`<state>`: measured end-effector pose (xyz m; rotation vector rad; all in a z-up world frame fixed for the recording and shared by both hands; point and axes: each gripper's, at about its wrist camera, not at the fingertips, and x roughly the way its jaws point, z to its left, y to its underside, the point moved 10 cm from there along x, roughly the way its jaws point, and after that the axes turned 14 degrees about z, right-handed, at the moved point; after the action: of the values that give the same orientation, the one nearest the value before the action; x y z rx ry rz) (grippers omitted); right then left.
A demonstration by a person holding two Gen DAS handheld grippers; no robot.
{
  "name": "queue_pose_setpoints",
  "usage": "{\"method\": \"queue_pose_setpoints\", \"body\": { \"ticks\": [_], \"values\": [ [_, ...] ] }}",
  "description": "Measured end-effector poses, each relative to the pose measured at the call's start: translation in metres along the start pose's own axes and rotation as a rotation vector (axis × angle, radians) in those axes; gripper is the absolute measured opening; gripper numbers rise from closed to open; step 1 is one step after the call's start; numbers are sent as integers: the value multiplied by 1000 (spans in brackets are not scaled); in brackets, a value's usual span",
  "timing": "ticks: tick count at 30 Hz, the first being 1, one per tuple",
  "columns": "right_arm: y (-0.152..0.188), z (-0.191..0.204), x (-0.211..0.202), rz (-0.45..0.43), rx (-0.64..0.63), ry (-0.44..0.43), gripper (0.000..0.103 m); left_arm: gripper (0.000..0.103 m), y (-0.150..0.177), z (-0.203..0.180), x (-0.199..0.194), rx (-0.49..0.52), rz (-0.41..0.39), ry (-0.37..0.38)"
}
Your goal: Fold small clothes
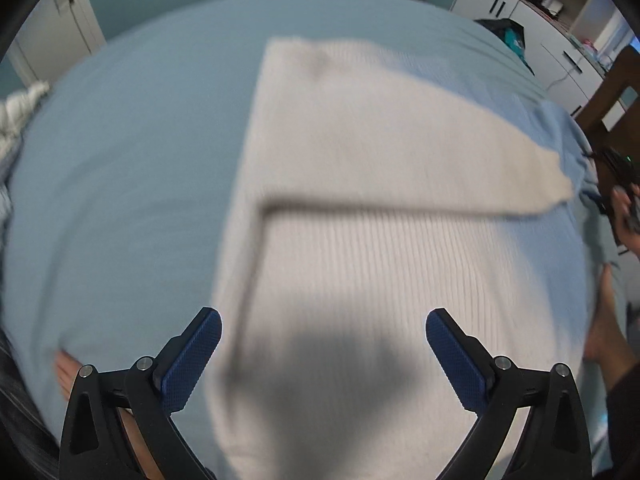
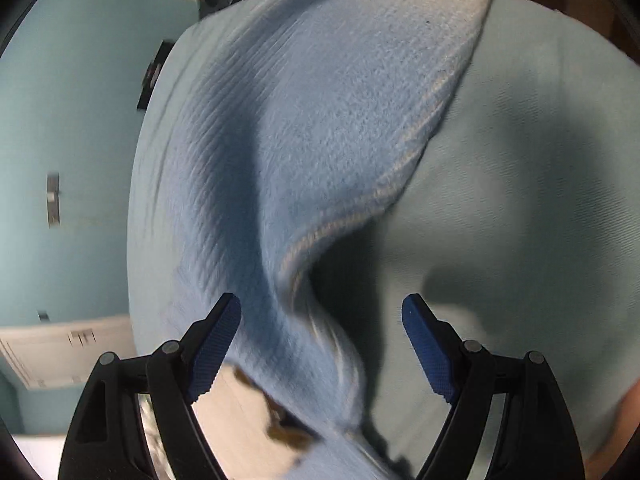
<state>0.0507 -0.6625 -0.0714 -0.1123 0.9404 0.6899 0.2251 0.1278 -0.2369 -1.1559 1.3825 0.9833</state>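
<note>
Left wrist view, lower edge: the left gripper (image 1: 323,322), black-armed with blue textured pads, stands released, its jaws wide apart with nothing between them. It hangs above the near part of the ribbed, cream-white knitted garment (image 1: 360,184), which fills the middle of the frame and lies spread on the pale blue bed sheet (image 1: 120,160). One flap of the garment is already laid across its body, forming a straight horizontal edge at mid-frame and ending in a narrow cuff-like tip at the right. At the right edge of this view a hand (image 1: 624,204) grips a dark device, seemingly the other gripper; detail is blurred.

Right wrist view, lower edge: the right gripper (image 2: 321,312) is likewise released, its pads wide apart. A twisted, raised fold of the same ribbed knit garment (image 2: 320,120), here tinted blue by shadow, runs between the jaws from the bottom centre to the upper right of the frame, but neither pad presses on it. Its trimmed hem curls toward the frame centre, casting a dark shadow on the sheet at the right.

Far field: a white cabinet (image 1: 532,28) strewn with dark clothing occupies the upper right of the left wrist view.

Step in hand, as judged: one fold lies done and both grippers are free, between grasps. The next move probably calls for closing on the loose raised portion, carrying it across the body and flattening it. The soft knit may slump or twist, so a grasp near the hem seems prudent.
</note>
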Motion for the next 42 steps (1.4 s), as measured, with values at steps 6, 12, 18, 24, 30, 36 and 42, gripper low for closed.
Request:
{"method": "queue_pose_setpoints", "body": {
  "ticks": [6,12,18,24,30,36,42],
  "values": [
    [10,23,14,-29,-106,139,8,103,12,3,9,-4,-27,4],
    [45,61,-17,-148,-289,251,7,103,5,13,-15,4,-139,10],
    [102,99,-50,-64,-461,142,9,103,4,11,-6,-18,-119,36],
    [54,26,-106,-96,-296,120,73,103,8,10,-9,-11,-121,49],
    [-58,-55,-140,-138,-7,62,73,103,7,9,-2,-4,-120,30],
    [-113,-73,-138,-247,-58,250,59,103,5,11,10,-13,-91,19],
    [-98,-12,-182,-520,-306,520,6,103,4,11,9,-18,-94,21]
  ]
}}
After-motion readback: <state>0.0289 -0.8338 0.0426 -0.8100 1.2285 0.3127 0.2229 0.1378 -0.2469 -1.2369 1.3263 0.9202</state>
